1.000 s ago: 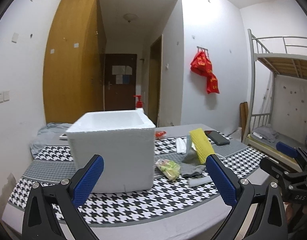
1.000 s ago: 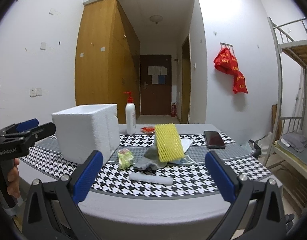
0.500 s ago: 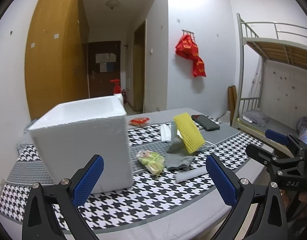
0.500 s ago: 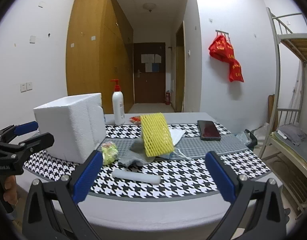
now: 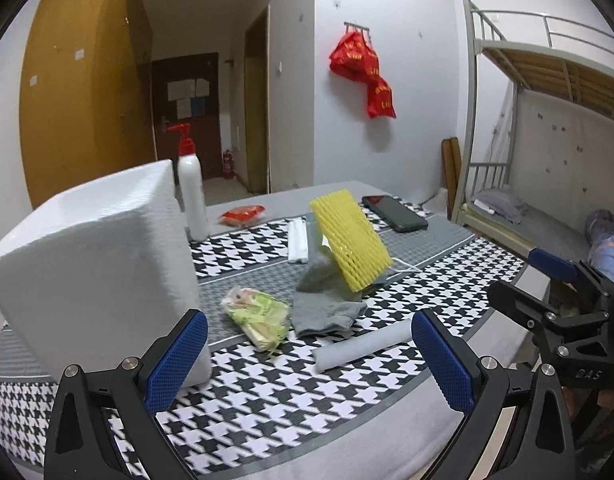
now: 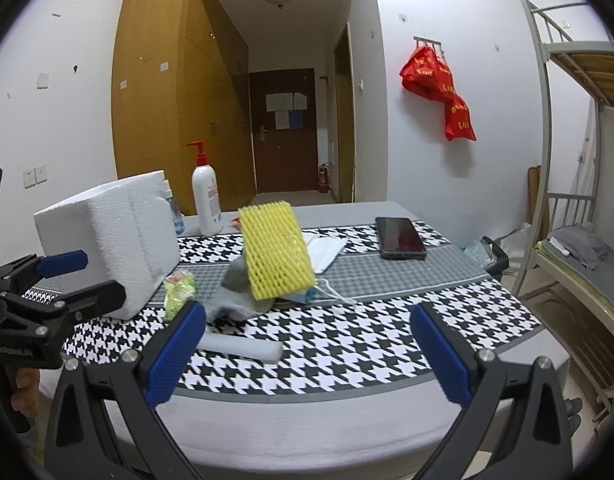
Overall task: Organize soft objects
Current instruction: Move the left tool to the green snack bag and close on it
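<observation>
A white foam box stands on the left of the houndstooth table. Beside it lie a green snack packet, a grey sock, a white foam roll and a folded white cloth. A yellow foam net leans tilted over the sock. My left gripper is open near the front edge, holding nothing. My right gripper is open too, short of the roll.
A pump bottle stands behind the box. A black phone and a red packet lie further back. A bunk bed is on the right. A hand holds the left gripper's handle.
The left gripper has swung right and closer, so the box slid to the view's left and the soft things came to centre. The right gripper edged forward. Both stayed open.
</observation>
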A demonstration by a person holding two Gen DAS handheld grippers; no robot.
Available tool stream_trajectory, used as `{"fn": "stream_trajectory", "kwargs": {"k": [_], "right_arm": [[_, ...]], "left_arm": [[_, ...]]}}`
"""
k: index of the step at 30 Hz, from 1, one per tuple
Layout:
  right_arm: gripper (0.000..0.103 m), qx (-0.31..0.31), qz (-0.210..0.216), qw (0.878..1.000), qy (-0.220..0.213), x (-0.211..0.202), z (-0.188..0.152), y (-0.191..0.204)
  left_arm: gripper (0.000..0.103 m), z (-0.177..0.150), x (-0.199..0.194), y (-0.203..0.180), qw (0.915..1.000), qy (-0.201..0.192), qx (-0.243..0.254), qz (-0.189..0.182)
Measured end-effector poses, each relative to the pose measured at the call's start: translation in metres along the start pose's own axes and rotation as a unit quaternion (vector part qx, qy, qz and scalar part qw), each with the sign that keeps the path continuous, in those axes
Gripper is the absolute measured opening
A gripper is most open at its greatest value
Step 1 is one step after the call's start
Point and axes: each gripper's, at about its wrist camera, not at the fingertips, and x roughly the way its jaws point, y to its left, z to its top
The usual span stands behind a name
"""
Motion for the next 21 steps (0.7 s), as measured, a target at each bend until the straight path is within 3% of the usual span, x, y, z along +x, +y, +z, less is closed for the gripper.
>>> {"fn": "stream_trajectory", "kwargs": {"k": [8,15,21], "right_arm": [[0.103,0.001,0.005,1.0,0.01,0.015,0.004,-0.014],[0.103,-0.001,0.007,1.0,0.024,0.03,0.009,-0.024],[0.103,-0.013,0.019,0.999,0.038,0.046,0.02,-0.026]], "left_arm": [[0.102,0.008,0.033,-0.003,0.9994,0.032,-0.006,0.009],[0.101,0.012,0.061,0.002,0.9964,0.06,-0.025,0.054],[0.089,0.013,0.08,0.01,0.9918,0.089,-0.05,0.076]]}}
